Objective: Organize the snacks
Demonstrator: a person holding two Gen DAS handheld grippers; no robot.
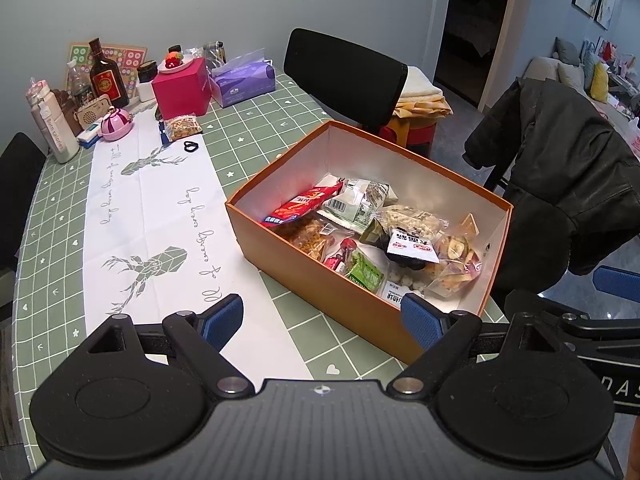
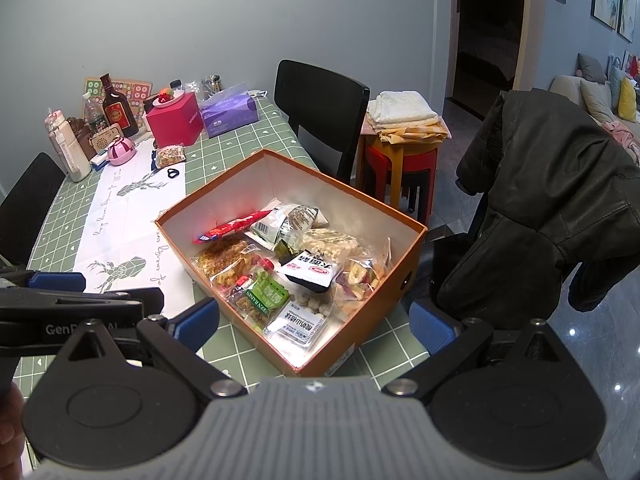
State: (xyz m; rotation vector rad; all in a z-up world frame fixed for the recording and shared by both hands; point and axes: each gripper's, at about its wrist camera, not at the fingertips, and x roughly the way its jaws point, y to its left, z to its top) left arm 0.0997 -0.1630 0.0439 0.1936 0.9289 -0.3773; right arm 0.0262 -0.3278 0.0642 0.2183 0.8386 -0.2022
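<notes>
Most snacks [image 2: 280, 276] lying piled inside box [image 1: 352, 300]; task looking nearly done. One nut packet [image 1: 183, 127] remaining outside, well beyond box near pink cube [image 1: 182, 88]. Left gripper [image 1: 322, 318] and right gripper [image 2: 314, 326] hovering near box, jaws apart, carrying nothing.

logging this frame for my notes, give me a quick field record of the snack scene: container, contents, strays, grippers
container: open orange cardboard box on the green checked tablecloth
contents: mixed snack packets, including a long red packet and a green raisin packet
stray: small clear packet of nuts on the table beyond the box, near the pink cube box
left hand-held gripper: open, empty
right hand-held gripper: open, empty, near the box's closest corner
</notes>
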